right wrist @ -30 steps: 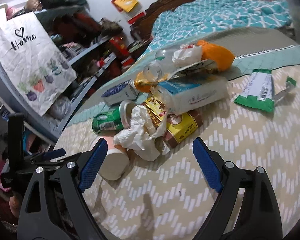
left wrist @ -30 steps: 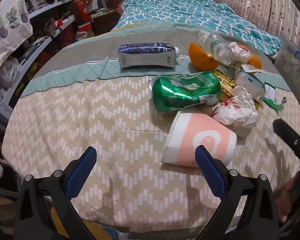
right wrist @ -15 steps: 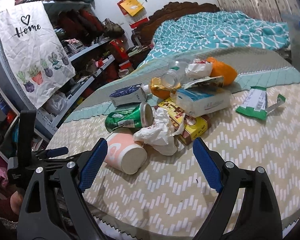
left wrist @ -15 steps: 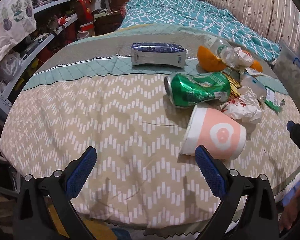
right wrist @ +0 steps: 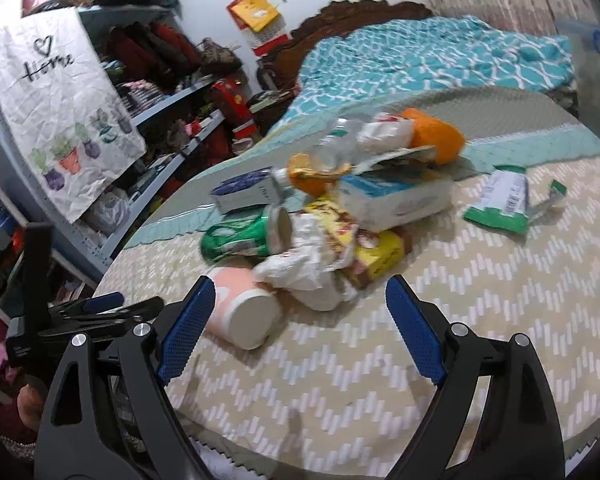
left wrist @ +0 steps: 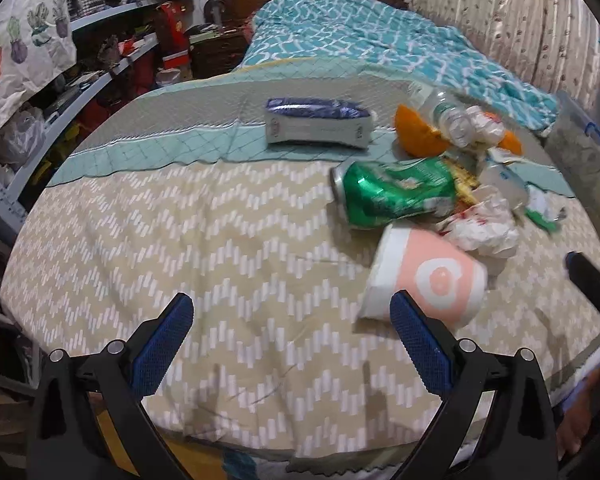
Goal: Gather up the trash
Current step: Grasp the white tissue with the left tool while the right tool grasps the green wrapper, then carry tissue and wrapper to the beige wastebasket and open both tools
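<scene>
My left tool [left wrist: 286,334] is wide apart and holds nothing. My right tool [right wrist: 296,316] is wide apart too, and empty. Both hang over the near edge of the bed [left wrist: 180,240].

The trash sits in 1 heap on the bed cover, just past the tools. Closest is a pink paper cup [left wrist: 424,280] lying on its side. It is smooth and round. Touching it is a crumpled white paper [left wrist: 484,224], soft and lumpy. Behind them lies a green can [left wrist: 396,192], shiny and dented. A yellow box [right wrist: 376,252] and a white and blue carton [right wrist: 396,200] are flat and stiff. A clear plastic bottle [left wrist: 448,120] leans on top, by an orange bag [left wrist: 416,134]. A green wrapper [right wrist: 500,204] lies well apart, flat and thin. A blue and grey pack [left wrist: 316,126] lies alone farther back.

I think the cup may roll away if 1 finger bumps it, because it is round and light. It may also squash if I squeeze hard. The can is slick and may slip. Pulling 1 thing out may tip the bottle off the heap.
</scene>
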The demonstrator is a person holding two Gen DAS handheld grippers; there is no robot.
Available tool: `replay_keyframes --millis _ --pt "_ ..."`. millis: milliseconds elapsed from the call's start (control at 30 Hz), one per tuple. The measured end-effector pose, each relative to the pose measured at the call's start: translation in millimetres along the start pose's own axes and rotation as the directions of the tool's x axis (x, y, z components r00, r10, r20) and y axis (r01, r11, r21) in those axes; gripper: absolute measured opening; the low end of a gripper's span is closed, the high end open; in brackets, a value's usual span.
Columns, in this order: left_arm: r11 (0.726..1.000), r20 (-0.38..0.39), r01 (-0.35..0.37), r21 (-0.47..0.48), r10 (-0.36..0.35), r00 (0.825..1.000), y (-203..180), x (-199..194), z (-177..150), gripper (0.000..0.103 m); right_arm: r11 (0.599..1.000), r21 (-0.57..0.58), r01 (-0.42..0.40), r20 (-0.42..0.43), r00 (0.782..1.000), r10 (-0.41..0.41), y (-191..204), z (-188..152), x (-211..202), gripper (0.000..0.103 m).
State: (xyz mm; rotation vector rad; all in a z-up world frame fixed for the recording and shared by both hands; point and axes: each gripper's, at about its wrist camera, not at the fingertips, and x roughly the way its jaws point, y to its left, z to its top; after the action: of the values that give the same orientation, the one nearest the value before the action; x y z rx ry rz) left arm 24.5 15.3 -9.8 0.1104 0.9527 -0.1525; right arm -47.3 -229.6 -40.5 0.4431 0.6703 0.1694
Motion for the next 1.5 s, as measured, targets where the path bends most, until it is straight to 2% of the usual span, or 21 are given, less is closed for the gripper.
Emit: replay_keyframes --millis 100,233,333,433,567,633,733,800,900,933,967,1100,1133,1167,1200,1233,1267,1367,1500 --pt "0.997 0.029 0.069 0.032 -0.070 0.997 -13.5 -10.1 9.0 0.094 0.999 0.037 0.031 -0.006 1.000 -0.030 -19.4 3.1 2.8 0.087" --pt "0.980 0.069 0.145 0.138 -0.155 0.986 -49.4 -20.9 18.9 0.094 0.995 0.075 0.065 0.009 0.998 -0.066 -40.6 9.4 0.0 0.086" --pt "0.952 0.071 0.182 0.248 -0.205 0.976 -88.1 -18.4 24.8 0.094 0.990 0.098 0.101 0.029 0.994 -0.105 -57.8 16.1 -7.4 0.086" --pt "0.917 0.034 0.215 0.335 -0.240 0.970 -121.9 -7.1 25.9 0.089 0.978 0.137 0.161 0.052 0.984 -0.169 -82.4 23.8 -18.9 0.086" --pt "0.885 -0.009 0.193 0.424 -0.209 0.978 -154.4 18.8 28.1 0.088 0.957 0.180 0.225 0.040 0.971 -0.236 -119.9 41.7 -29.3 0.089" --pt "0.872 -0.036 0.189 0.451 -0.194 0.980 -164.3 32.0 28.9 0.088 0.955 0.138 0.264 0.006 0.964 -0.267 -133.5 54.9 -25.9 0.091" --pt "0.854 -0.052 0.166 0.492 -0.162 0.985 -178.3 48.3 26.6 0.088 0.959 0.136 0.250 -0.058 0.968 -0.244 -155.3 70.2 -13.7 0.091" --pt "0.855 -0.058 0.128 0.503 -0.114 0.992 -180.8 57.8 23.4 0.088 0.954 0.125 0.273 -0.103 0.960 -0.261 -166.8 77.4 -1.8 0.091" --pt "0.866 -0.095 0.126 0.484 -0.092 0.991 -177.0 68.8 20.7 0.085 0.957 0.067 0.282 -0.152 0.951 -0.270 -165.3 82.3 19.6 0.091" --pt "0.870 -0.104 0.125 0.477 -0.085 0.991 -174.8 71.4 20.2 0.081 0.959 0.041 0.282 -0.164 0.948 -0.272 -159.8 82.5 28.3 0.091" --pt "0.873 -0.103 0.117 0.473 -0.077 0.992 -173.2 72.5 20.2 0.069 0.961 0.016 0.277 -0.175 0.947 -0.270 -155.2 83.2 36.5 0.091" --pt "0.877 -0.104 0.144 0.458 -0.107 0.989 -166.2 66.4 19.9 0.057 0.953 -0.120 0.277 -0.208 0.932 -0.297 -131.9 80.6 71.4 0.090" --pt "0.874 -0.108 0.153 0.460 -0.116 0.987 -164.7 63.2 18.9 0.056 0.942 -0.159 0.295 -0.197 0.926 -0.323 -126.6 78.4 75.3 0.087" --pt "0.871 -0.115 0.164 0.463 -0.124 0.986 -163.6 60.3 18.7 0.054 0.930 -0.200 0.310 -0.183 0.920 -0.346 -121.6 74.8 76.1 0.072" --pt "0.866 -0.127 0.183 0.466 -0.140 0.982 -161.7 56.2 17.1 0.053 0.910 -0.252 0.330 -0.166 0.911 -0.377 -116.2 71.4 75.7 0.047" --pt "0.861 -0.137 0.205 0.466 -0.158 0.978 -159.2 51.5 15.4 0.052 0.910 -0.264 0.319 -0.160 0.916 -0.368 -115.0 69.6 73.0 0.036" --pt "0.858 -0.148 0.228 0.461 -0.180 0.973 -157.3 45.8 14.8 0.051 0.919 -0.252 0.305 -0.165 0.922 -0.351 -117.2 68.5 70.2 0.028" --pt "0.844 -0.189 0.332 0.421 -0.277 0.942 -150.8 32.4 16.7 0.050 0.940 -0.191 0.282 -0.156 0.937 -0.313 -134.1 64.6 53.2 0.015" --pt "0.814 -0.214 0.441 0.378 -0.386 0.897 -162.3 20.7 33.0 0.050 0.952 -0.087 0.295 -0.117 0.946 -0.304 -165.1 59.1 22.4 0.013"
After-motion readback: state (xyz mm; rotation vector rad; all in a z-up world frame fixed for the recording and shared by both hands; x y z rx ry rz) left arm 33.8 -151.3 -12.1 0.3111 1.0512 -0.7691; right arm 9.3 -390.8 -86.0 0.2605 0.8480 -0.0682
